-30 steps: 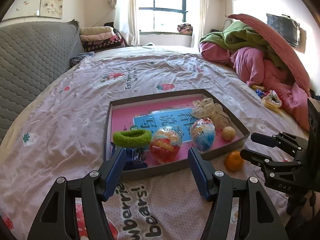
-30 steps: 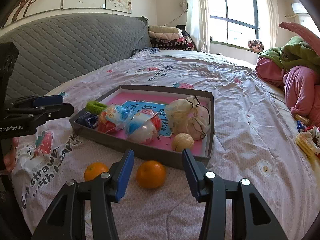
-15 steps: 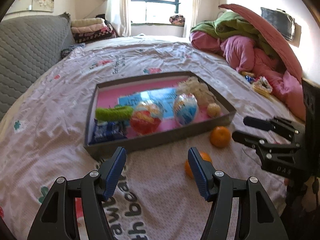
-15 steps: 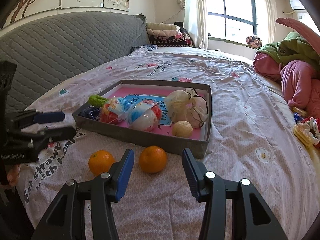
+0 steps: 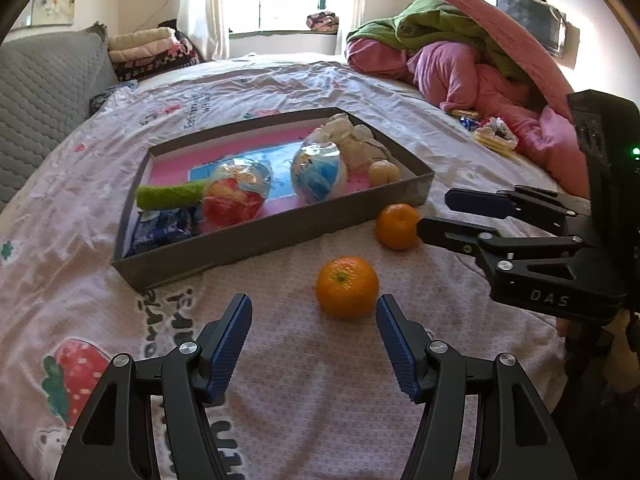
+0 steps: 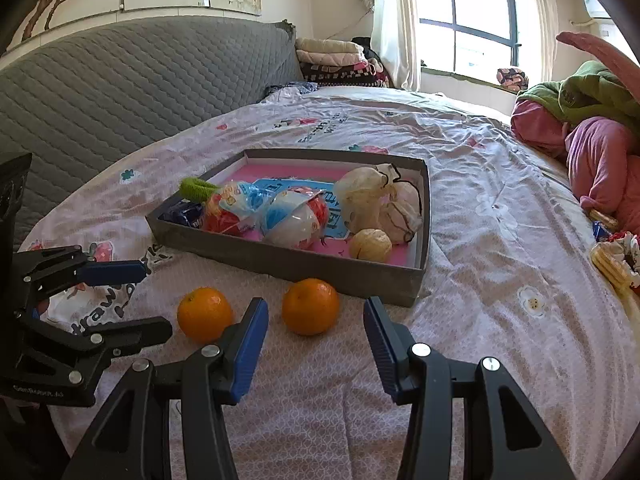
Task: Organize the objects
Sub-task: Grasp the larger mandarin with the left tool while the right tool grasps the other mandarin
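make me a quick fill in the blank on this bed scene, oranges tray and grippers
1. The number of oranges lying on the bedsheet outside the tray is ____.
2. The orange nearer the left gripper is the one ____ from the tray.
3. The jaws of the right gripper are ____, holding nothing.
4. The fuzzy green band lies ____ the tray.

Missing words: two; farther; open; inside

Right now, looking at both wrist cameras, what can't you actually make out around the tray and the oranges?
- Blue packet in the tray: mostly behind the tray's near wall and the green roll in both views; its print is unreadable.
- Blue card on the tray floor: covered by the two wrapped eggs; text illegible.
- Snacks by the pink bedding: cut by the right wrist view's edge, too small in the left.
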Action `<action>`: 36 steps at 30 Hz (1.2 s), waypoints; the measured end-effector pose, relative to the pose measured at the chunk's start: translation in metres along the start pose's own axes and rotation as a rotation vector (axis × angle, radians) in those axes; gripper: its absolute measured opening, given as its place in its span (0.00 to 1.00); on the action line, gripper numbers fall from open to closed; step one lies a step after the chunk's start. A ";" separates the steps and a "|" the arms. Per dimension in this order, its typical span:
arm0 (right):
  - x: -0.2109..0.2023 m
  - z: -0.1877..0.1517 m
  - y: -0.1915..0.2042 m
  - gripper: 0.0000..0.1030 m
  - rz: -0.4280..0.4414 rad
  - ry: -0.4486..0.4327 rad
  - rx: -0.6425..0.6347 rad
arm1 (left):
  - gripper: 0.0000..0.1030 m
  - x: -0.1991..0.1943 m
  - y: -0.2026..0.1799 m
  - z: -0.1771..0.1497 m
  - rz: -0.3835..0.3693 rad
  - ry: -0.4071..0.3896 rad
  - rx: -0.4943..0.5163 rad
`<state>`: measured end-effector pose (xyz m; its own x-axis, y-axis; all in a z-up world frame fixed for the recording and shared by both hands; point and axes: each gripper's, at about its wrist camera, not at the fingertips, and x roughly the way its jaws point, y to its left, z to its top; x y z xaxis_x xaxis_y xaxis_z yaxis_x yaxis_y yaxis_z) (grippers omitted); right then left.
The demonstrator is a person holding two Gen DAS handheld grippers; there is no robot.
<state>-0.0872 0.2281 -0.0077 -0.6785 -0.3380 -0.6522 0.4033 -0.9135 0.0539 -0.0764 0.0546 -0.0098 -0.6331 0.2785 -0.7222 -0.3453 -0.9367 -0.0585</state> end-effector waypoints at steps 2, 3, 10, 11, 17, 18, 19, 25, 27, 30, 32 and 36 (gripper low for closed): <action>0.002 -0.001 0.000 0.48 0.003 0.004 0.001 | 0.64 0.002 -0.002 -0.001 -0.006 0.006 0.006; 0.003 -0.001 0.000 0.48 0.005 0.006 0.001 | 0.64 0.004 -0.003 -0.002 -0.007 0.007 0.009; 0.012 -0.003 -0.003 0.48 0.018 0.028 0.004 | 0.64 0.014 -0.005 -0.004 -0.020 0.016 0.009; 0.014 -0.003 -0.003 0.48 0.019 0.031 0.006 | 0.64 0.016 -0.005 -0.003 -0.023 0.019 0.006; 0.027 -0.003 -0.001 0.48 0.028 0.060 -0.009 | 0.64 0.026 -0.004 -0.003 -0.011 0.018 0.003; 0.029 -0.002 0.000 0.48 0.029 0.065 -0.013 | 0.64 0.027 -0.004 -0.003 -0.011 0.018 0.004; 0.031 -0.002 0.000 0.48 0.029 0.069 -0.016 | 0.64 0.028 -0.004 -0.003 -0.015 0.016 0.003; 0.039 0.001 0.000 0.48 0.033 0.087 -0.027 | 0.64 0.037 -0.009 0.000 -0.024 0.018 0.022; 0.042 0.003 0.000 0.48 0.029 0.089 -0.033 | 0.64 0.039 -0.010 0.001 -0.029 0.017 0.024; 0.042 0.007 0.002 0.40 0.020 0.074 -0.060 | 0.64 0.043 -0.010 0.004 -0.036 0.020 0.016; 0.044 0.008 0.005 0.38 0.010 0.073 -0.084 | 0.64 0.046 -0.009 0.006 -0.044 0.026 0.007; 0.049 0.007 0.010 0.38 -0.004 0.093 -0.104 | 0.64 0.049 -0.007 0.007 -0.051 0.028 -0.004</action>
<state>-0.1210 0.2010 -0.0336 -0.6225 -0.3078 -0.7195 0.4658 -0.8845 -0.0246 -0.1102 0.0762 -0.0403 -0.5948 0.3199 -0.7374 -0.3737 -0.9223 -0.0986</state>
